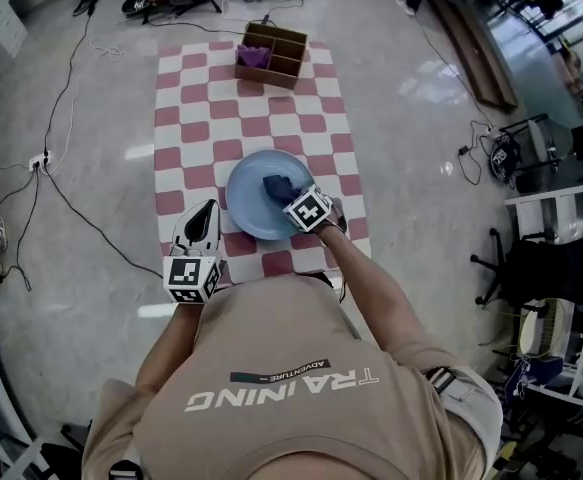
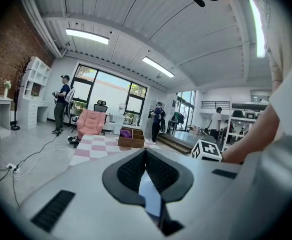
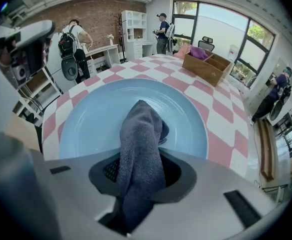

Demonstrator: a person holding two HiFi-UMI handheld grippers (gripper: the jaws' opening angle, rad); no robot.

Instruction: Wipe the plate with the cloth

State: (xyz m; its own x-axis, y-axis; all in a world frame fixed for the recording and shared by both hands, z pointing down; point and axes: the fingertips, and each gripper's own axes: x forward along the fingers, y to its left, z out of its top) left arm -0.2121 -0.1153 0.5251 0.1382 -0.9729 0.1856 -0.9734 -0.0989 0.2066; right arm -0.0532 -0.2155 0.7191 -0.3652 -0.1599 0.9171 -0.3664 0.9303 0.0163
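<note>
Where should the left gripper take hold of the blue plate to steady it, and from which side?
Likely the plate's rim at the near-left edge, coming low from the person's left. It lies flat on the checkered mat, so only the rim gives a lip; the right gripper and cloth cover its middle and right, and the left gripper sits beside that edge.

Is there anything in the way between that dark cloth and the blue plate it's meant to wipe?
Nothing visible. The right claw is shut on the cloth, whose free end hangs over the bare middle of the plate. Nothing else lies on the plate.
</note>
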